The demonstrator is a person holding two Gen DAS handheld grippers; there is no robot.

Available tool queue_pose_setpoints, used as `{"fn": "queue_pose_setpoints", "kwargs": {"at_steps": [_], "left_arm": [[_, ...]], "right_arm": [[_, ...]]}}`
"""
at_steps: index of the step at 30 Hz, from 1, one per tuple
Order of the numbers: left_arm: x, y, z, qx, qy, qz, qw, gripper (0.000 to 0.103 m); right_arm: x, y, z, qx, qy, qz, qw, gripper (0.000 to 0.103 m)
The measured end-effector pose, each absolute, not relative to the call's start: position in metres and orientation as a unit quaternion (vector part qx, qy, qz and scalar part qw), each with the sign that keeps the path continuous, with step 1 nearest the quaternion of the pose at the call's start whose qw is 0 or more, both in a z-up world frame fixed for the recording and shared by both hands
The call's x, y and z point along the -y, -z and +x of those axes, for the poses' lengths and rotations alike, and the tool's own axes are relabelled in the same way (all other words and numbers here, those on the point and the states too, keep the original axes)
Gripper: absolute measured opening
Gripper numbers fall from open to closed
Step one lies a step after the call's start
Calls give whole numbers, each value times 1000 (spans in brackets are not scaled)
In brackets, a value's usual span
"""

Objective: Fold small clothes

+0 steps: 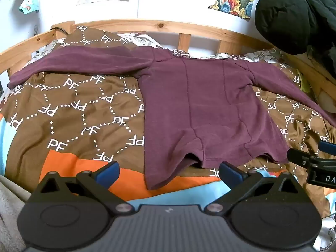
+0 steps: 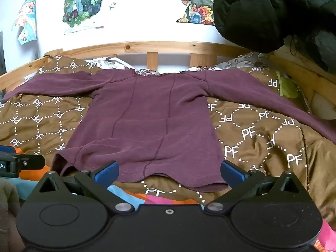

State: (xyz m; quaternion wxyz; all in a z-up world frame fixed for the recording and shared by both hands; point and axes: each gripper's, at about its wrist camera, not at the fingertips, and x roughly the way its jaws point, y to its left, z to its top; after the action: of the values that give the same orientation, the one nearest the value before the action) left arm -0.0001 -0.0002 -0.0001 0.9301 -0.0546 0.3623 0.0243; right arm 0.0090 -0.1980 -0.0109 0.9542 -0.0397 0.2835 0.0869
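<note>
A maroon long-sleeved top (image 1: 210, 109) lay flat on a bed (image 1: 63, 113), neckline toward the wooden headboard (image 2: 134, 47), hem nearest both grippers, sleeves spread wide to each side. Its long axis ran straight away from the fingers. The left gripper (image 1: 169, 173) hovered at the hem's left corner, the right gripper (image 2: 169, 173) at its right corner, equally near. Both pairs of blue-padded fingers stood fully spread, holding nothing. The knit looked soft and limp, with raised seams; the brown quilt looked slick and rumpled.
</note>
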Motion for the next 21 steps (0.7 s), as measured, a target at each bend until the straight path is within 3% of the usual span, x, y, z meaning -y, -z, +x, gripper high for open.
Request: {"fn": "queue_pose_setpoints", "kwargs": {"at_steps": [21], "left_arm": [[0,0,0,-366,-23,-57,929,102]], "right_arm": [[199,14,10,-288,-87,-38,953,102]]}}
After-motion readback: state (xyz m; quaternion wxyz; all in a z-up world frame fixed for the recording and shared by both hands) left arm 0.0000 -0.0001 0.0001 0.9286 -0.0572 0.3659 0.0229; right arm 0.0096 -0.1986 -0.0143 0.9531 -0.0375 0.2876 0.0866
